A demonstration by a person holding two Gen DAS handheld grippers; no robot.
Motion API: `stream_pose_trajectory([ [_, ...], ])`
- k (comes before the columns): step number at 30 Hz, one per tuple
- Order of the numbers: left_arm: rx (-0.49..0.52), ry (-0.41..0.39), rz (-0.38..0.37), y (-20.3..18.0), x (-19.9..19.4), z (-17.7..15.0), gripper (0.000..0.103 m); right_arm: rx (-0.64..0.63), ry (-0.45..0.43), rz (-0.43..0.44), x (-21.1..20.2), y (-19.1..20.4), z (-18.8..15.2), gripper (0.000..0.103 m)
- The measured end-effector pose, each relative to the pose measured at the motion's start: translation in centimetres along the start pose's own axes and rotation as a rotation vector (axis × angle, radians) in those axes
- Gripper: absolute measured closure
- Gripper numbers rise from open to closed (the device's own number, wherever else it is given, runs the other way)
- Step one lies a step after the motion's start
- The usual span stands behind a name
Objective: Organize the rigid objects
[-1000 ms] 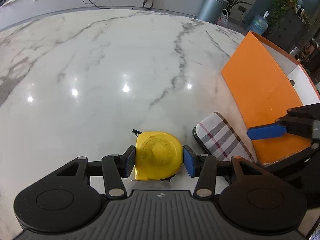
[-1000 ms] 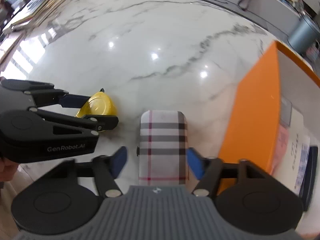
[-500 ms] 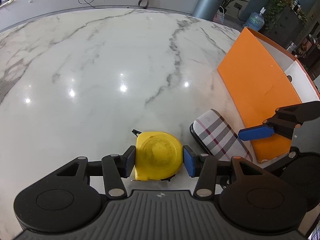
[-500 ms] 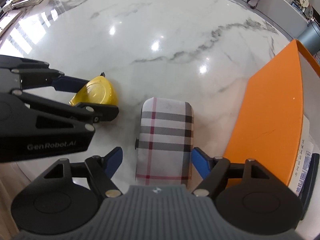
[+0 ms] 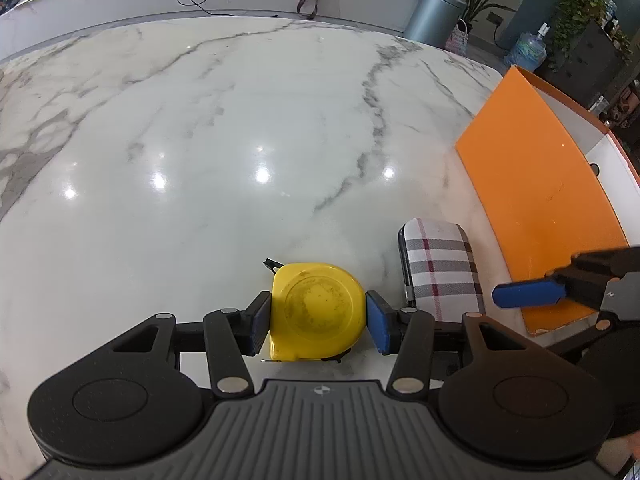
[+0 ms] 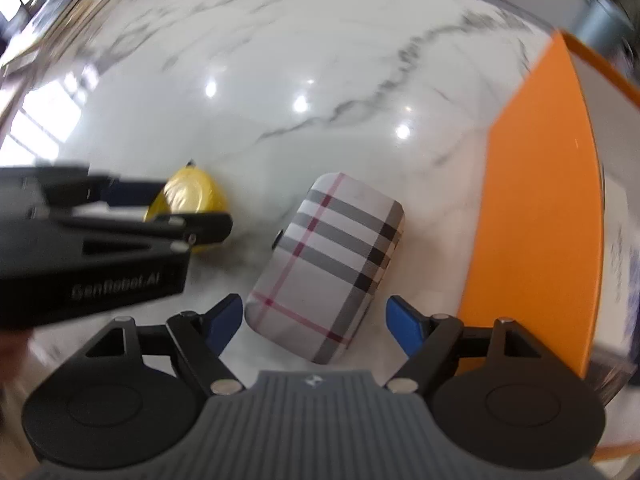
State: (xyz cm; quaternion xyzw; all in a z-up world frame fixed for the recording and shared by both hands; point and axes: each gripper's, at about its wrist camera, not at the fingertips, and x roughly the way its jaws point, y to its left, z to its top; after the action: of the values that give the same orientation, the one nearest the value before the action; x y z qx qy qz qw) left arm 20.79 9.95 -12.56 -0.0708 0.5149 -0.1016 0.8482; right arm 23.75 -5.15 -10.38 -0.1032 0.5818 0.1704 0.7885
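A yellow tape measure point(image 5: 318, 312) sits flat between the blue pads of my left gripper point(image 5: 319, 320), which is shut on its sides, low at the marble table top point(image 5: 240, 140). To its right lies a plaid hard case point(image 5: 440, 268) on the table. My right gripper point(image 6: 314, 320) hovers over the case's near end point(image 6: 328, 264), open, with its pads apart from the case, which lies slanted between them. In the right wrist view the tape measure point(image 6: 192, 196) shows at the left, partly hidden by the left gripper's body.
An orange box point(image 5: 536, 200) with a white inside stands open at the table's right edge point(image 6: 536, 200), close to the case. A grey bin point(image 5: 434, 16), a water bottle and plants stand beyond the table.
The right gripper has rolled, so the plaid case now lies slanted between its fingers instead of straight. The left gripper has kept still on the tape measure.
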Motion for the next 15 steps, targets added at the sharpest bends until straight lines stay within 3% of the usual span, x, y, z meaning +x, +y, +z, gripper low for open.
stream_pose_trajectory([
  [5,-0.056,-0.012,0.018,1.1,-0.3,0.2,0.047,0.08,-0.016,-0.006,0.7,0.0,0.6,0.02],
  [8,-0.058,-0.01,0.01,1.2,-0.3,0.2,0.047,0.093,-0.009,-0.016,1.3,0.0,0.8,0.027],
  [15,-0.039,-0.005,0.002,0.9,-0.1,0.2,0.047,0.07,-0.03,-0.016,1.2,-0.3,0.5,0.033],
])
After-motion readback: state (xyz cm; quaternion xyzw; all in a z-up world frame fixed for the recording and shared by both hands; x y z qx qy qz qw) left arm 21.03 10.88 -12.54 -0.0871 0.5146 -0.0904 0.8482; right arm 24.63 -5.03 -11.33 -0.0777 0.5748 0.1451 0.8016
